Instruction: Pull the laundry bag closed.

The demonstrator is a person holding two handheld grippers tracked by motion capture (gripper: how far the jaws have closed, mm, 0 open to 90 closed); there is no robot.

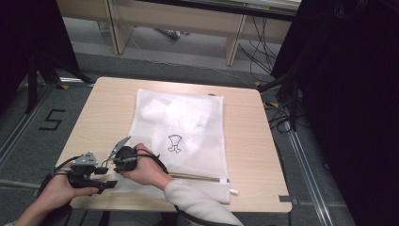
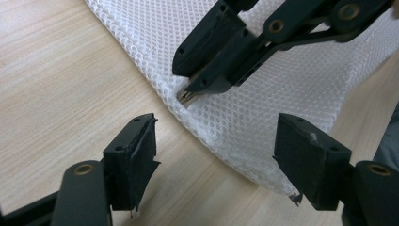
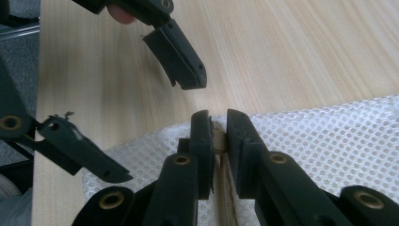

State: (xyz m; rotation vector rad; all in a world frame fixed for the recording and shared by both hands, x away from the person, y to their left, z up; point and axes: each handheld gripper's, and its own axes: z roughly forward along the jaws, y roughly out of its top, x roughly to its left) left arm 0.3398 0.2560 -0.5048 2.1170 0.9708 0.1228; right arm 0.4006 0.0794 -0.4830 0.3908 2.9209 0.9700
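White mesh laundry bag (image 1: 181,129) lying flat across the middle of the wooden table (image 1: 249,141), a small black drawing on its top face, a white garment (image 1: 176,113) showing faintly through the mesh, its zipper edge toward the person. Right gripper (image 3: 219,136) at the bag's near left corner, jaws pinched tight on the tan zipper tab (image 3: 219,139) at the end of the zipper. Left gripper (image 2: 216,155) just beside it over that same corner, jaws spread wide apart, gripping nothing, mesh edge lying between them untouched.
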